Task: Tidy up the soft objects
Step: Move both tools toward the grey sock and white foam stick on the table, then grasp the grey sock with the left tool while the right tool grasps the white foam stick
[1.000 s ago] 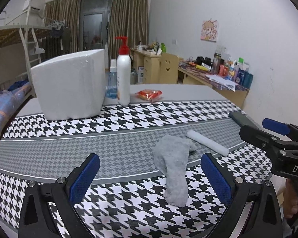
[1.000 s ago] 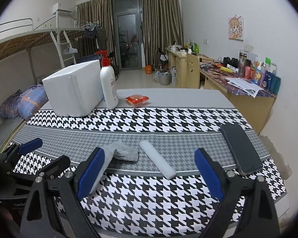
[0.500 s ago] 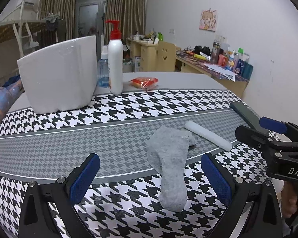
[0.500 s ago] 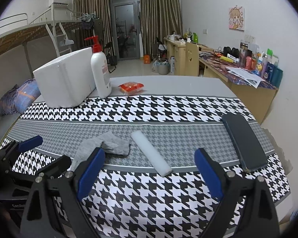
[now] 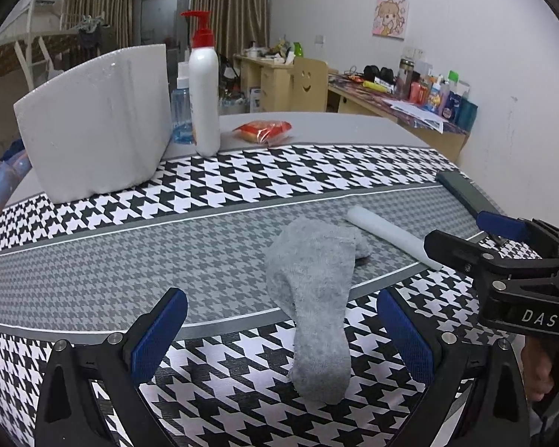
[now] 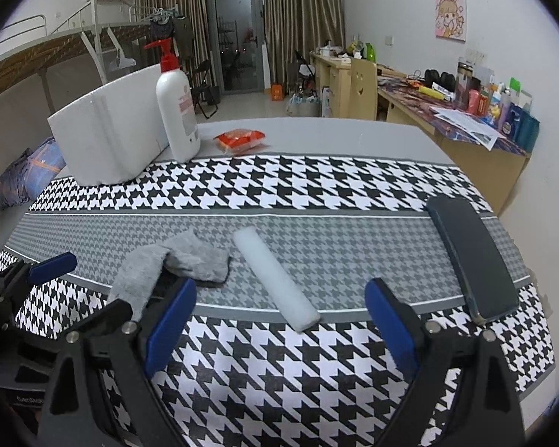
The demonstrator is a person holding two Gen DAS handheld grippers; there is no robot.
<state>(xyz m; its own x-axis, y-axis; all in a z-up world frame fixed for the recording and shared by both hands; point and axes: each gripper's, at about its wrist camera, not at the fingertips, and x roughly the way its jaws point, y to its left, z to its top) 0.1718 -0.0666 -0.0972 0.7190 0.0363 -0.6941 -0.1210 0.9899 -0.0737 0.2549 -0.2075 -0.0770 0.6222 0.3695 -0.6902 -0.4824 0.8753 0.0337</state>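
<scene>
Nothing sorted yet, I judge. My left tool [image 5: 279, 339] is spread wide, empty, with the limp grey fabric sock [image 5: 313, 298] lying flat on the houndstooth-covered worktop [image 5: 242, 175] between its fingers. My right tool [image 6: 279, 331] gapes too, empty, white foam roll [image 6: 275, 279] ahead. Both pickups remain.

Both low views share sock [image 5: 314, 298] and table [image 6: 316, 134].

Even, soft indoor light with faint shadows, sharp focus (heavy fisheye bending, dark vignetted corners).
</scene>
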